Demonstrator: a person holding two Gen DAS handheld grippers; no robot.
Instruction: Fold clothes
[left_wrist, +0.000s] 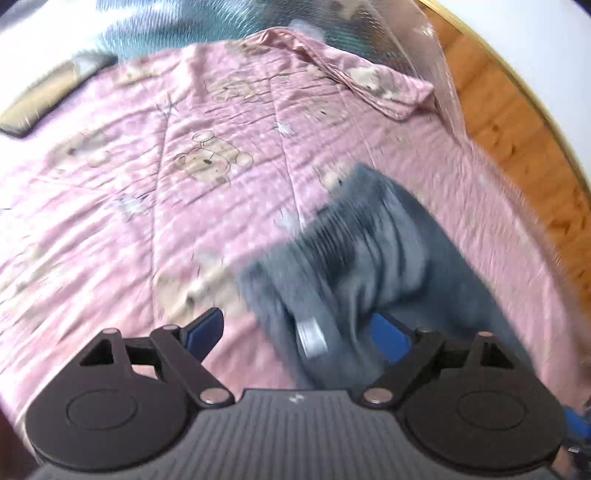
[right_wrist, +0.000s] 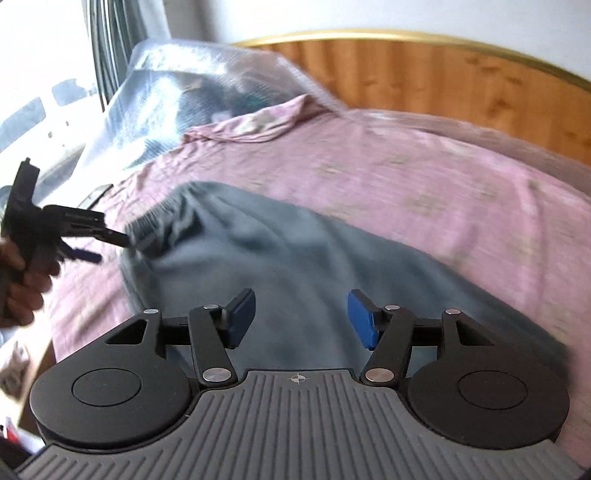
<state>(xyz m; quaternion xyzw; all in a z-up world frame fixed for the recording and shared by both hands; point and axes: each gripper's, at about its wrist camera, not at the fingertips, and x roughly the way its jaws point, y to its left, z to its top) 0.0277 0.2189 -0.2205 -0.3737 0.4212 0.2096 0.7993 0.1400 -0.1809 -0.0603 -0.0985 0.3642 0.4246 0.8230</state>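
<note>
A grey garment with a ribbed elastic waistband lies crumpled on the pink bear-print bedspread. My left gripper stands wide open low over its near edge. Cloth and a pale label lie between the blue pads, and neither pad presses on them. In the right wrist view the same garment spreads across the bed. My right gripper hangs open above it with nothing pinched. The left gripper, held by a hand, is at the waistband.
A wooden headboard with a gold rim runs behind the bed. A clear plastic bag of bedding sits at the head by the window. A tan cushion with a dark edge lies at the bed's far left.
</note>
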